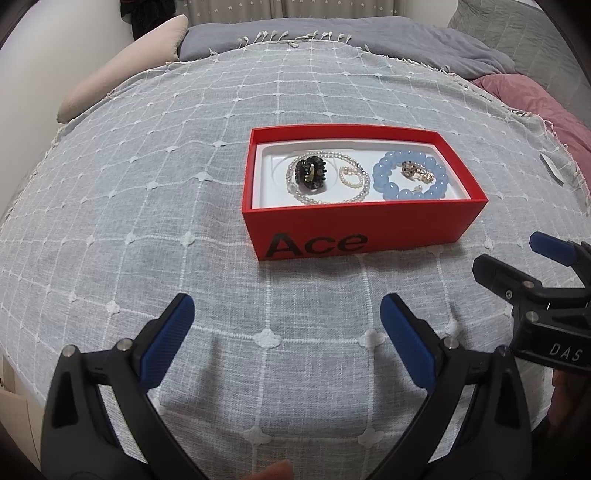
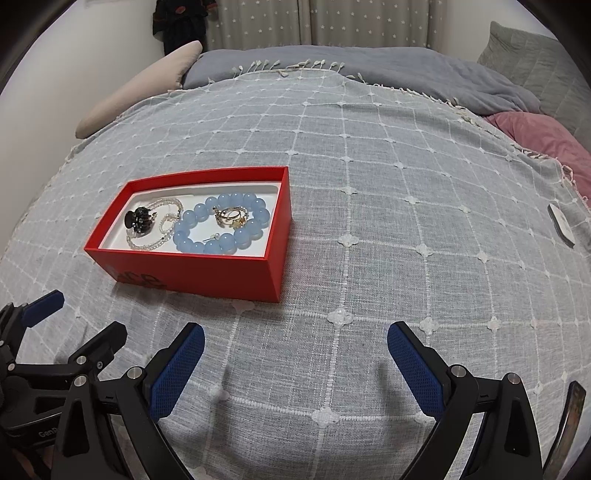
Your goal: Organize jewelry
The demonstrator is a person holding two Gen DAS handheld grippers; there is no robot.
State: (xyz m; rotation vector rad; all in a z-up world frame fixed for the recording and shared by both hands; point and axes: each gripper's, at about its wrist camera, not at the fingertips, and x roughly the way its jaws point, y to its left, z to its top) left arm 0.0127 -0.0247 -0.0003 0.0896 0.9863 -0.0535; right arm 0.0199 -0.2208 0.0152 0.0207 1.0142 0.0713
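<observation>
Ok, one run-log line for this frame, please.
left gripper: open, empty | right gripper: open, empty | blue bracelet, pearl strand, black clip: in red box | bedspread: box on it

A bedroom in a home: the working surface is a bed spread with a grey checked throw (image 2: 369, 229) fringed with white tassels along its far edge, over a grey duvet (image 2: 388, 70). A beige pillow (image 2: 144, 92) lies at the far left against a plain white wall, with a pink blanket (image 2: 546, 140) and a quilted grey cushion (image 2: 532, 62) at the far right. Star-printed curtains (image 2: 369, 22) hang behind the bed, and dark clothing (image 2: 181, 26) hangs beside them.
</observation>
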